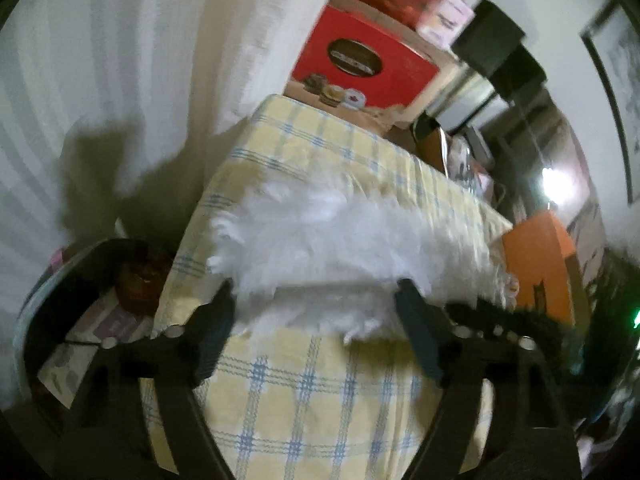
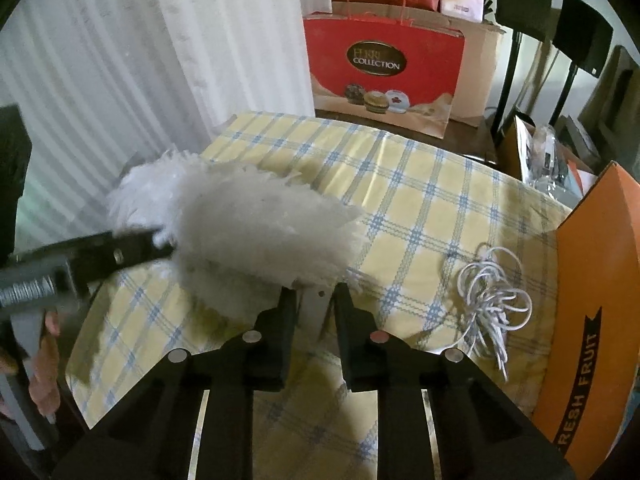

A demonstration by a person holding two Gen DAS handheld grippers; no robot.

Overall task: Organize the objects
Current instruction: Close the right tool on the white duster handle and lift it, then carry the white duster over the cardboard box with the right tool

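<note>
Right gripper (image 2: 314,300), nearest the right wrist camera: jaws drawn close, pinching the pale flat handle of the white fluffy duster (image 2: 240,228). The duster's head extends toward 11 o'clock from the jaws, over the yellow cloth with blue check lines (image 2: 420,200) that covers the worktop.

Left gripper (image 1: 316,320): in its own view the jaws stand spread on either side of the duster's fluffy head (image 1: 340,240), which fills the space between them; contact with the fibres cannot be told through the blur. In the right wrist view the same gripper (image 2: 132,246) enters from 9 o'clock, its tip at the duster's left edge.

A loose bundle of white cord (image 2: 492,292) lies on the cloth at 3 o'clock of the right gripper, apart from the duster. An orange box lettered "FRESH FRUIT" (image 2: 592,320) stands just beyond it at the cloth's right edge.

Farther, at 12 o'clock, a red paper gift bag marked "COLLECTION" (image 2: 384,68) stands upright past the cloth's far edge. White pleated curtains (image 2: 120,80) hang at 10 o'clock.
</note>
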